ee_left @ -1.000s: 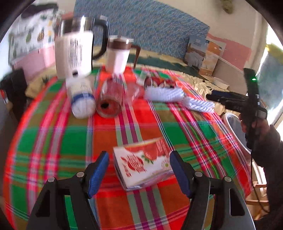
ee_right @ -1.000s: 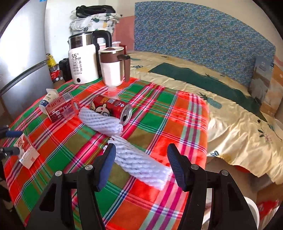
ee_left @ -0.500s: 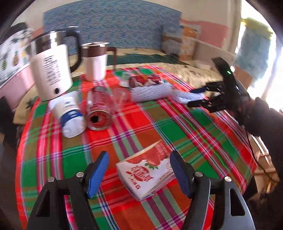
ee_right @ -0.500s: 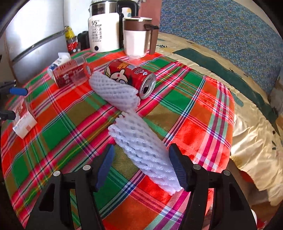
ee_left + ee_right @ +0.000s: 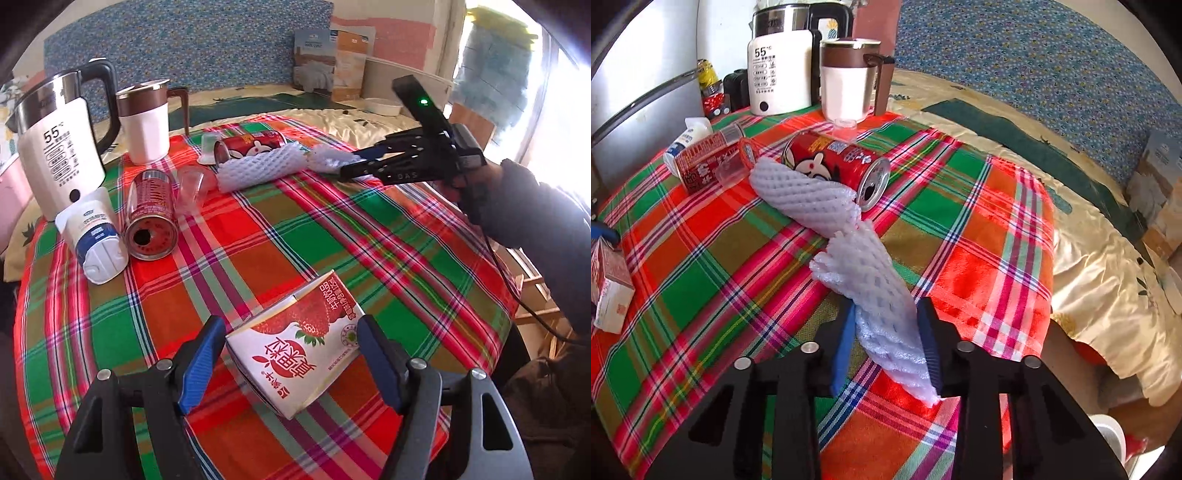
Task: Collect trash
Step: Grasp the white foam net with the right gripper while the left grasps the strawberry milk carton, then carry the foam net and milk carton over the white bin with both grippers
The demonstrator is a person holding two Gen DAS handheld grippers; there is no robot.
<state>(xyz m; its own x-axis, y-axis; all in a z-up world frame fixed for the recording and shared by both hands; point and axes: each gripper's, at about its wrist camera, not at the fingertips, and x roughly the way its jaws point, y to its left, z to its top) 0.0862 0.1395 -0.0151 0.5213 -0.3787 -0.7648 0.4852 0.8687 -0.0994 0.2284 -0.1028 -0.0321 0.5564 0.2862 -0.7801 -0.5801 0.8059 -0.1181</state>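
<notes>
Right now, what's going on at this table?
A person is collecting trash off the plaid tablecloth with two handheld grippers. The right gripper is closing on a white foam mesh sleeve. The left gripper straddles a strawberry-print milk carton, its fingers not yet pressing it.

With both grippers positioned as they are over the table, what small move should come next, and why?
Probably lift the right gripper: its jaws are closing around the near foam net sleeve, which lies on the tablecloth. The left gripper only straddles the strawberry milk carton, jaws wide.
</notes>
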